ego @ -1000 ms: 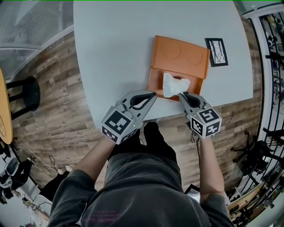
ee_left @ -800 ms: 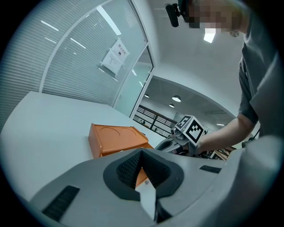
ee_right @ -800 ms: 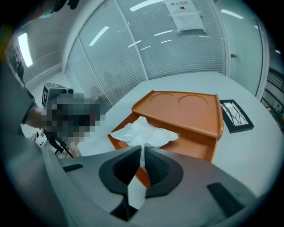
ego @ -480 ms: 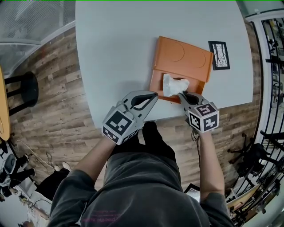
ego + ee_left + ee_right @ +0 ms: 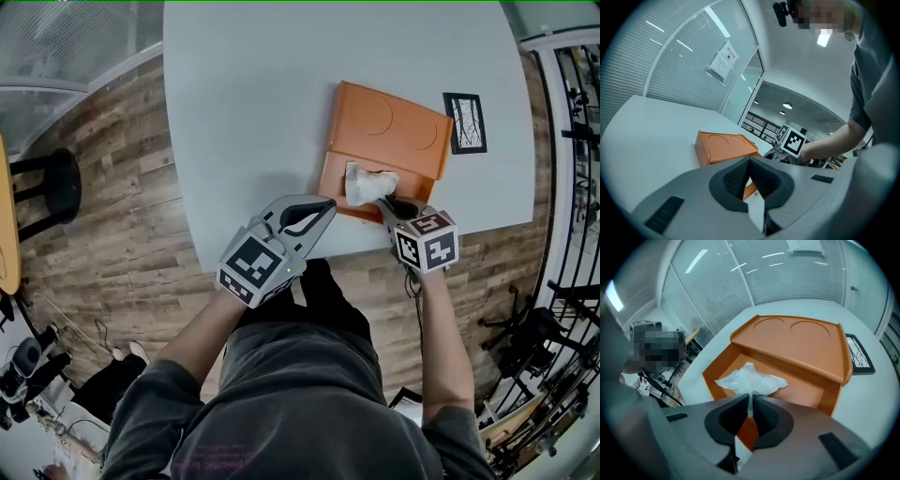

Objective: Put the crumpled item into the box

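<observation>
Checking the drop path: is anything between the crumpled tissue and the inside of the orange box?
Nothing visible is. The right gripper pinches the crumpled tissue directly over the orange box's open compartment, with its lid tipped back.

Illumination is bright and even in all views. Ceiling lamps (image 5: pixel 787 105) glow overhead; glare streaks cross the glass partition (image 5: pixel 740 282). The orange box (image 5: pixel 797 345) is shaded inside, the crumpled tissue (image 5: pixel 750 378) bright white. Gripper views bow strongly and darken at corners; nearest foreground is soft. The head view is sharp.
</observation>
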Demonstrator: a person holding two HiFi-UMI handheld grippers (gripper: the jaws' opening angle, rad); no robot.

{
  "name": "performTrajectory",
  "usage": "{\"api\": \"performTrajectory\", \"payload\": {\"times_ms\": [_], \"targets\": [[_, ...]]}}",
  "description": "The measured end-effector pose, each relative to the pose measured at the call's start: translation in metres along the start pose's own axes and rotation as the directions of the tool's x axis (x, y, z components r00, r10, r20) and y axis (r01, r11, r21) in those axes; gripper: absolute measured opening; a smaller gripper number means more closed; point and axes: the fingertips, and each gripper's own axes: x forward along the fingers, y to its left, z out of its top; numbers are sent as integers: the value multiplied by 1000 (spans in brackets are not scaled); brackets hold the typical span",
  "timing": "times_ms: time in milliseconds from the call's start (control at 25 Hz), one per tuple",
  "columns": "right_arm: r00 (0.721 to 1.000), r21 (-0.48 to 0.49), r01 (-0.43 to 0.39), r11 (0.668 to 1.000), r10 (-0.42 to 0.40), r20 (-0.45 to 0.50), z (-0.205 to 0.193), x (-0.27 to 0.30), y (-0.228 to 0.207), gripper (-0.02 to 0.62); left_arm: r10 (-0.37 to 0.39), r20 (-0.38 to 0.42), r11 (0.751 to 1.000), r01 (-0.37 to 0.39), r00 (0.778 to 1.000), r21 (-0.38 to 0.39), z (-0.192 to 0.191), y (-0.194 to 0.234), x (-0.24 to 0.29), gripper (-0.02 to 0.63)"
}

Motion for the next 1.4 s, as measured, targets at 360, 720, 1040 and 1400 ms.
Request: {"api": "performTrajectory", "payload": {"times_ms": [360, 720, 1040, 1400], "targets": [[999, -1, 4, 1000, -4, -33, 0, 8, -3, 32, 0, -1, 1000, 0, 1000, -6, -1, 6, 0, 12], [998, -18, 13, 1000, -14, -60, 0, 15, -3, 35, -1, -4, 1000, 1, 1000, -5, 0, 7, 1, 12], [996, -23, 12, 1000, -14, -88, -1, 21, -4, 40, 0, -2, 1000, 0, 1000, 0, 2, 10, 1, 12], [993, -45, 29, 999, -33, -109, -6, 21, -4, 72, -4, -10, 1000, 4, 1000, 6, 3, 7, 2, 12]]}}
